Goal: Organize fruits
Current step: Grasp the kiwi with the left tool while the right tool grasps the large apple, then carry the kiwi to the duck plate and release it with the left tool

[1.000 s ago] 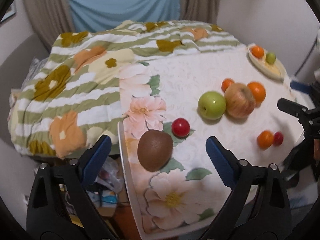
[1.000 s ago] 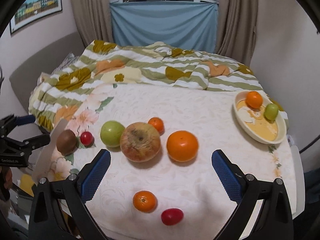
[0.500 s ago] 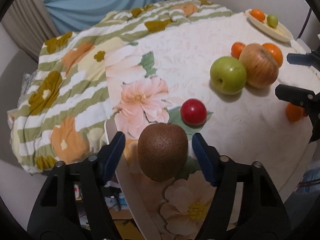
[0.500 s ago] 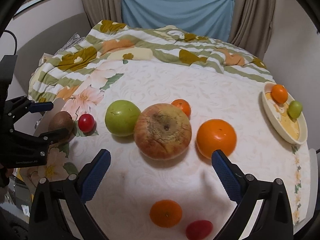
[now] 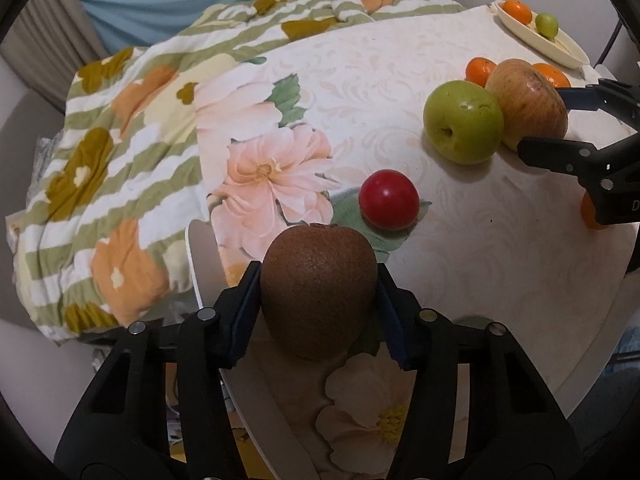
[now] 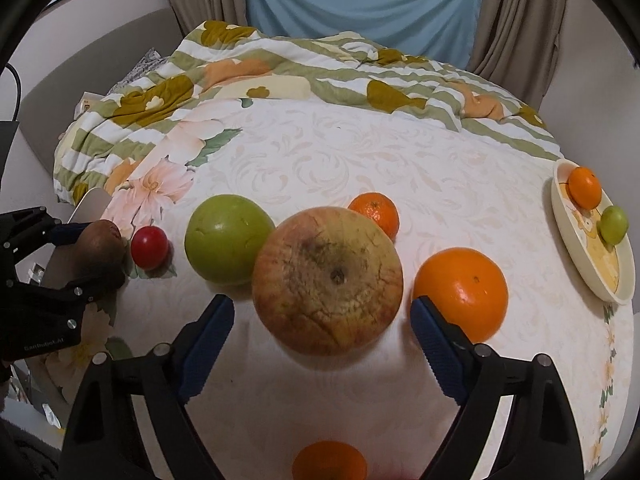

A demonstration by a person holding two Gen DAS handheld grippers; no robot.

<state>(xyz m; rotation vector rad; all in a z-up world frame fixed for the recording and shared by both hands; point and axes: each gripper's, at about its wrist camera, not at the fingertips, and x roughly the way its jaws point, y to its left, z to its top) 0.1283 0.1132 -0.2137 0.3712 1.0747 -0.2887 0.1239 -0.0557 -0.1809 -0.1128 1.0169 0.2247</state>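
Note:
A brown kiwi (image 5: 318, 292) lies at the near left edge of the cloth-covered table. My left gripper (image 5: 317, 269) is closing, and its blue pads touch the kiwi on both sides. The right wrist view shows the same grip on the kiwi (image 6: 102, 246) at far left. A big red-yellow apple (image 6: 328, 284) sits between the fingers of my right gripper (image 6: 322, 301). Those jaws are closing, with a gap still showing on each side. A green apple (image 6: 226, 238) touches the big apple's left side. A small red fruit (image 5: 389, 205) lies just beyond the kiwi.
A large orange (image 6: 460, 292) sits right of the big apple, close to my right finger. A small tangerine (image 6: 376, 214) lies behind it, another (image 6: 330, 462) near the front edge. A cream plate (image 6: 580, 268) at far right holds an orange and a small green fruit. A striped blanket (image 5: 120, 140) lies behind.
Both grippers came down toward the table. The left jaws narrowed from wide open until they met the kiwi. The right jaws narrowed a little around the big apple.

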